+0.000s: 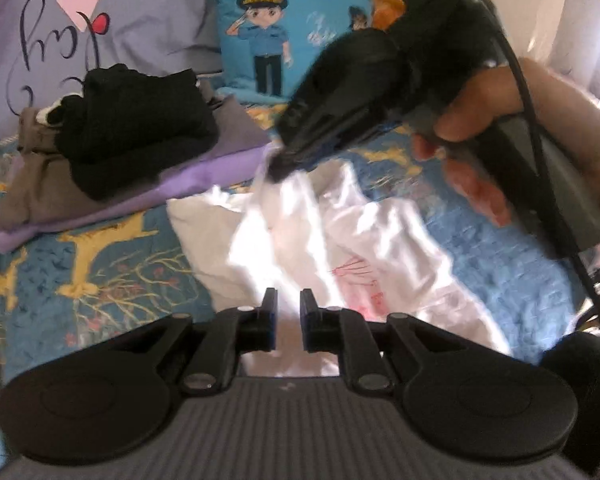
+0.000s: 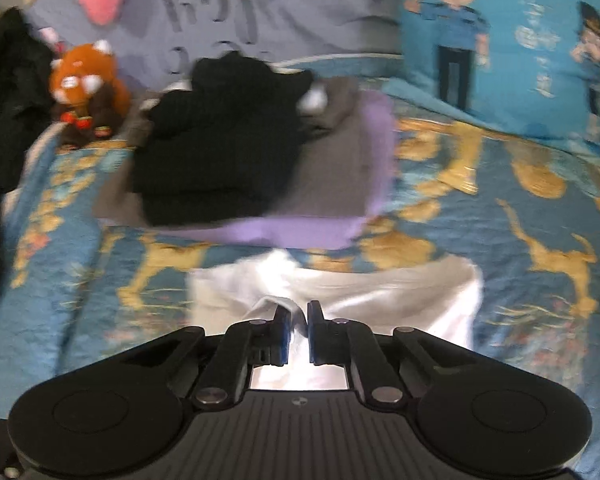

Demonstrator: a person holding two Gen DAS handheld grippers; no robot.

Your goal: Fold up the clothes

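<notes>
Left gripper [image 1: 288, 300] sits at 6 o'clock in its own view, jaws narrow with only a slit between them, white shirt [image 1: 340, 240] under and past the tips; whether cloth is pinched, cannot tell. Right gripper [image 2: 298, 314] jaws narrow, a fold of the white shirt [image 2: 380, 292] caught between them. From the left view, the right gripper [image 1: 276, 168] tip at 12 o'clock bites the shirt's far edge, a hand [image 1: 540, 128] on its handle at 2 o'clock. Shirt lies crumpled on the blue patterned bedspread [image 1: 100, 264]. Folded stack [image 2: 228, 148], black on grey on purple, at 12 o'clock. Plush toy [image 2: 88, 88] at 10 o'clock. Blue cartoon pillow [image 2: 520, 48] at 1 o'clock.
</notes>
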